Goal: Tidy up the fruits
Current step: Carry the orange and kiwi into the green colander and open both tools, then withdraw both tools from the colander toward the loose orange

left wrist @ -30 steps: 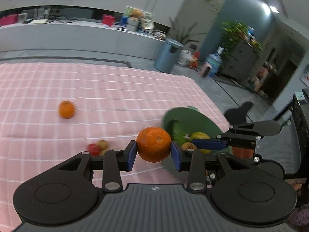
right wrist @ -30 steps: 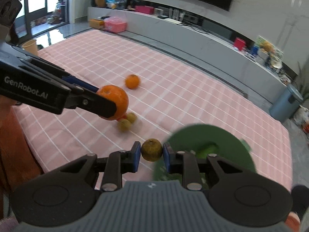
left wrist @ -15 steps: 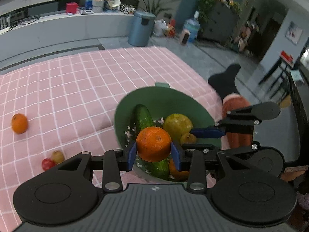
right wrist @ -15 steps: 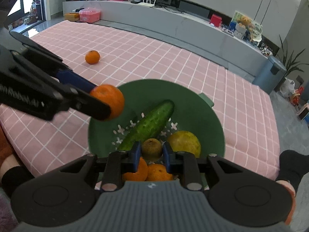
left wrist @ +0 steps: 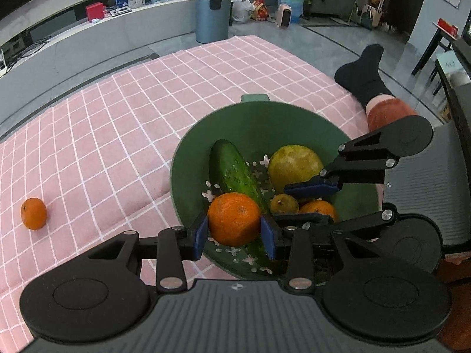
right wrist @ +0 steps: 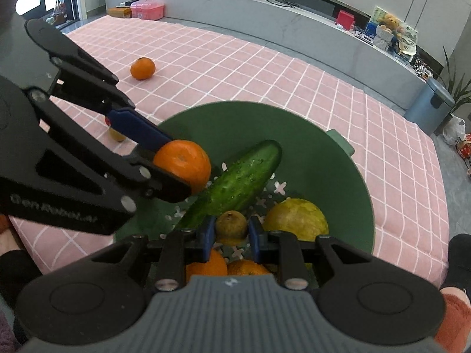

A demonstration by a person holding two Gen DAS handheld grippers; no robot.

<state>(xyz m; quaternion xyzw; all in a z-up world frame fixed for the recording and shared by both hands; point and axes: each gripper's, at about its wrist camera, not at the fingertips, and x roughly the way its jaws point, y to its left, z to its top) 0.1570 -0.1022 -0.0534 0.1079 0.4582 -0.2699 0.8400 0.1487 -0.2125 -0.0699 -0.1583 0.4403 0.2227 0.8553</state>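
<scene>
A green colander bowl [left wrist: 253, 123] [right wrist: 332, 158] sits on the pink checked cloth. It holds a cucumber [left wrist: 232, 170] [right wrist: 241, 179], a large yellow-green fruit [left wrist: 294, 164] [right wrist: 297, 220] and oranges [left wrist: 319, 209] [right wrist: 247, 267]. My left gripper [left wrist: 234, 231] is shut on an orange [left wrist: 234, 219] [right wrist: 184, 161] and holds it over the bowl's near left side. My right gripper [right wrist: 231, 236] is shut on a small brownish-green fruit [right wrist: 231, 225] [left wrist: 284, 204] low inside the bowl.
One more orange [left wrist: 34, 213] [right wrist: 142, 68] lies on the cloth to the left. Small fruits [right wrist: 116, 135] lie behind the left gripper's fingers. A person's socked foot [left wrist: 365, 73] rests at the cloth's right edge. A grey bin [left wrist: 213, 14] stands beyond.
Both grippers have carried their fruits from above the cloth to over the bowl and lowered toward it. The bowl now fills the centre of both views.
</scene>
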